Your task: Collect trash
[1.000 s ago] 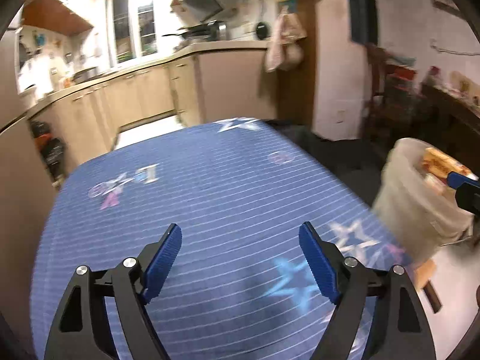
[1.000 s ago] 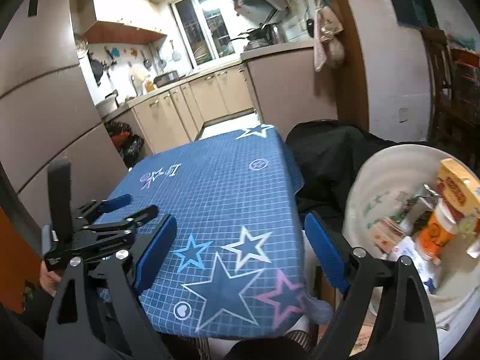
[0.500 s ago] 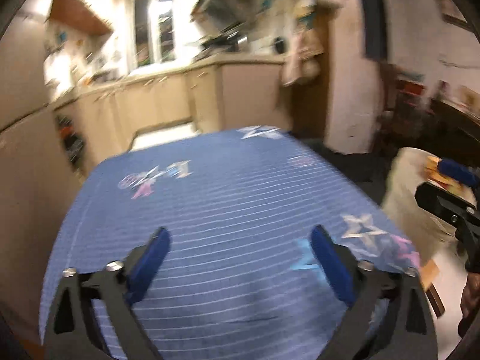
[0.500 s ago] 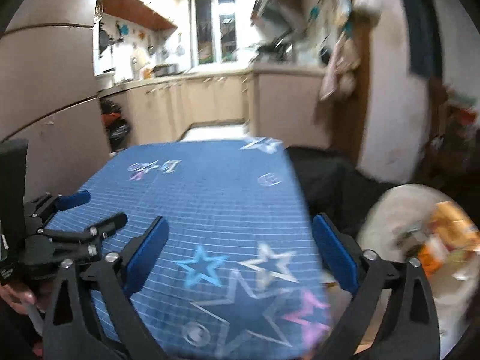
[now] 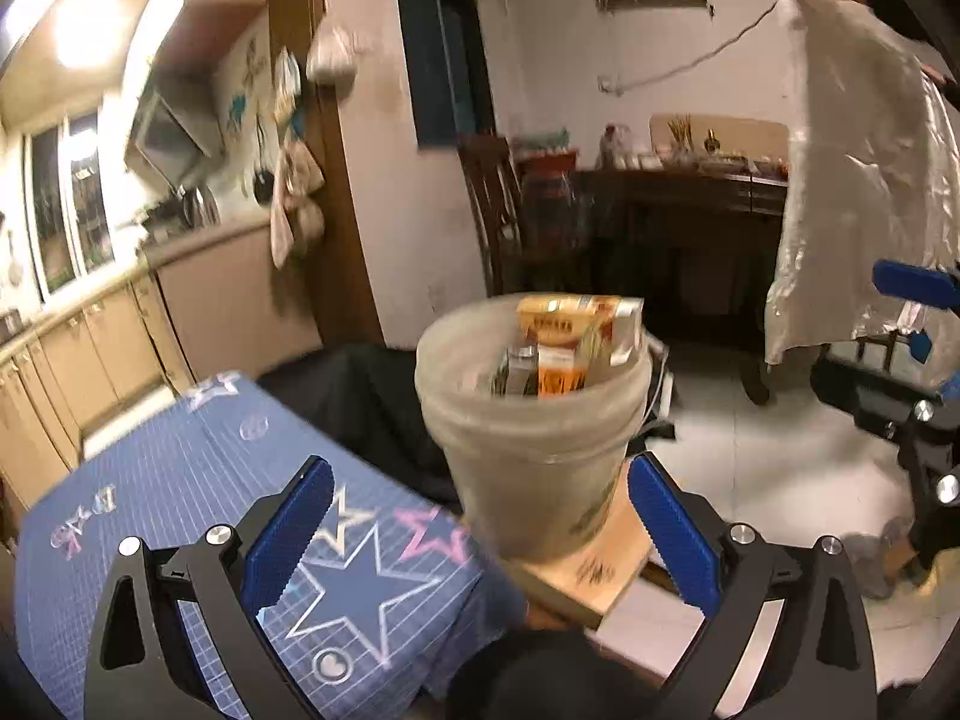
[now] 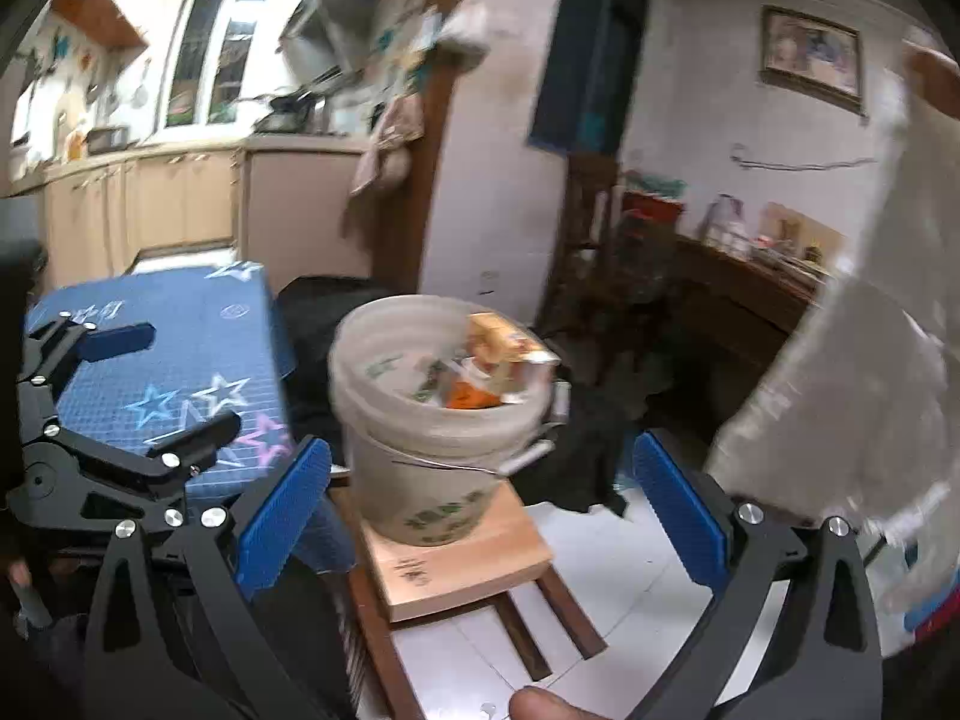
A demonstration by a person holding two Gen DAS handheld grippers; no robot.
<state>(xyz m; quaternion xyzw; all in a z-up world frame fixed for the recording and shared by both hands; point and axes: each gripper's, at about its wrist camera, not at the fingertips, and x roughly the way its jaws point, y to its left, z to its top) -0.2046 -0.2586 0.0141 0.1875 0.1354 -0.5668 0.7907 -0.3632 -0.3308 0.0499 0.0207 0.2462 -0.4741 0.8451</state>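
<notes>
A translucent white bucket (image 5: 534, 450) (image 6: 432, 468) full of trash stands on a small wooden stool (image 6: 462, 558) beside the table. Orange and yellow cartons (image 5: 570, 330) (image 6: 498, 348) stick out of its top. My left gripper (image 5: 480, 534) is open and empty, its blue pads either side of the bucket in view, above the table corner. My right gripper (image 6: 480, 516) is open and empty, facing the bucket from a little further back. The left gripper also shows in the right wrist view (image 6: 120, 390) at the left, over the table.
The table with a blue star-pattern cloth (image 5: 180, 510) (image 6: 180, 348) lies to the left. A black cloth (image 5: 372, 396) hangs behind the bucket. A shiny plastic sheet (image 5: 858, 210) hangs at right. Kitchen cabinets (image 5: 108, 348) at far left, dark sideboard (image 5: 690, 228) behind.
Both grippers have swung right, from facing the table top to facing the bucket on the stool. Both stay open and empty.
</notes>
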